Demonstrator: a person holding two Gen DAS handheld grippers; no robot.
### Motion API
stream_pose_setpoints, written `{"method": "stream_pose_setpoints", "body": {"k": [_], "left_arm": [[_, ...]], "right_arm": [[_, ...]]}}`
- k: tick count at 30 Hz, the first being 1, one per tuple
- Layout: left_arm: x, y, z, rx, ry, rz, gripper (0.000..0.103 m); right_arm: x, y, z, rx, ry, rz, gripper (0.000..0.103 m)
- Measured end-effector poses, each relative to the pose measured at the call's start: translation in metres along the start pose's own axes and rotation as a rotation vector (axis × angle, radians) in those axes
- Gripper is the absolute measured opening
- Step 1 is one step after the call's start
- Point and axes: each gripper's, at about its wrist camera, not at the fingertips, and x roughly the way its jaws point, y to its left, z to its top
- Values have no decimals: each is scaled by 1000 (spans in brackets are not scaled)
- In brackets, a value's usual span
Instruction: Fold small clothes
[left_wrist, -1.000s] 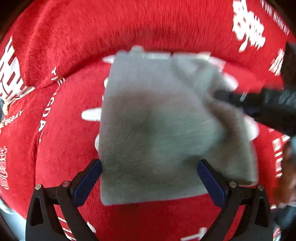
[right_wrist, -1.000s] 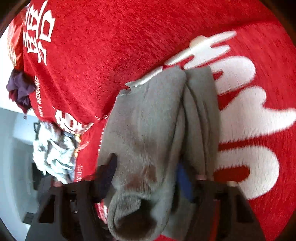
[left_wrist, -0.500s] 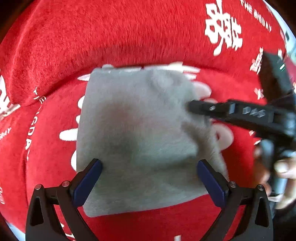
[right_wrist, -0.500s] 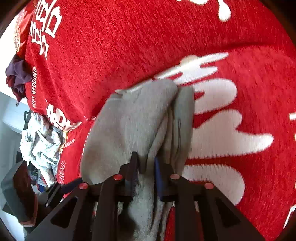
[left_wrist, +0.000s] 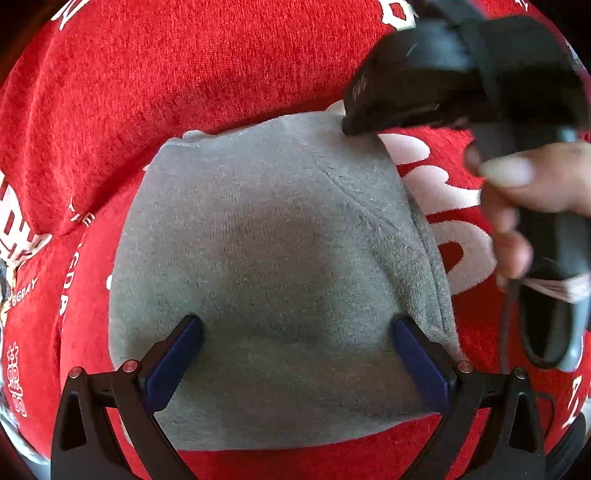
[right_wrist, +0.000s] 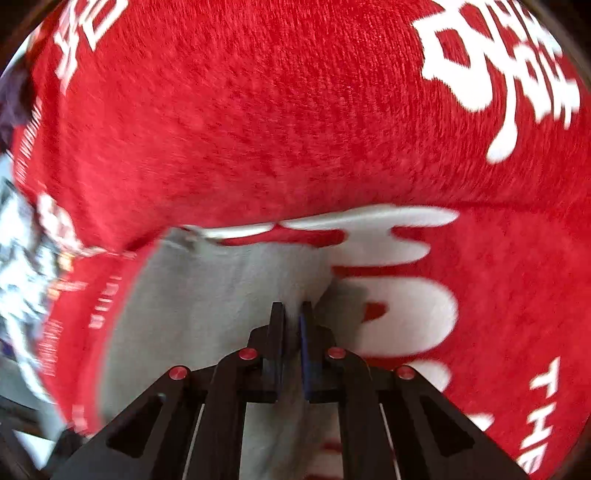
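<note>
Grey garment (left_wrist: 273, 280) lies flat on the red blanket with white lettering (left_wrist: 207, 62), directly beneath the left tongs (left_wrist: 295, 360). Left tongs released, jaws spread wide over the cloth, gripping nothing. Right tongs (right_wrist: 291, 325) have just been closing; now clenched on a thin fold of the garment at its far right corner. A hand (left_wrist: 532, 199) grips the right handle.
</note>
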Motion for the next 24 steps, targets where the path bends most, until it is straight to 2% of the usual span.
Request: {"method": "stream_pose_setpoints", "body": {"k": [2, 5, 7, 9, 10, 11, 12, 13, 14, 17, 20, 24], "left_arm": [[-3, 4, 1, 3, 14, -19, 103], [-24, 28, 4, -45, 14, -128, 103], [-48, 54, 4, -96, -40, -183, 103], [-66, 75, 0, -138, -86, -199, 103], [-71, 87, -2, -159, -101, -196, 103], [-73, 100, -5, -178, -106, -182, 103], [-70, 111, -7, -192, -98, -161, 103], [-65, 119, -10, -211, -80, -134, 103], [-57, 128, -12, -233, -52, -106, 103], [-40, 147, -18, -284, -13, -68, 103], [-32, 155, -19, -338, 2, -94, 103], [-13, 150, -9, -329, 48, -81, 103]], "right_arm": [[8, -6, 1, 29, 36, 24, 10], [-14, -12, 3, 66, 23, 78, 13], [-45, -7, -3, 13, -36, 78, 13], [-72, 6, -13, -69, -62, 106, 15], [-80, 12, -20, -107, -52, 127, 21], [-88, 19, -29, -144, -41, 144, 31], [-94, 27, -38, -183, -32, 155, 38], [-99, 36, -49, -226, -24, 159, 50], [-103, 42, -58, -253, -23, 157, 54], [-112, 43, -87, -249, 2, 137, 54], [-108, 33, -115, -148, 52, 222, 54], [-100, 41, -141, -158, 59, 277, 52]]}}
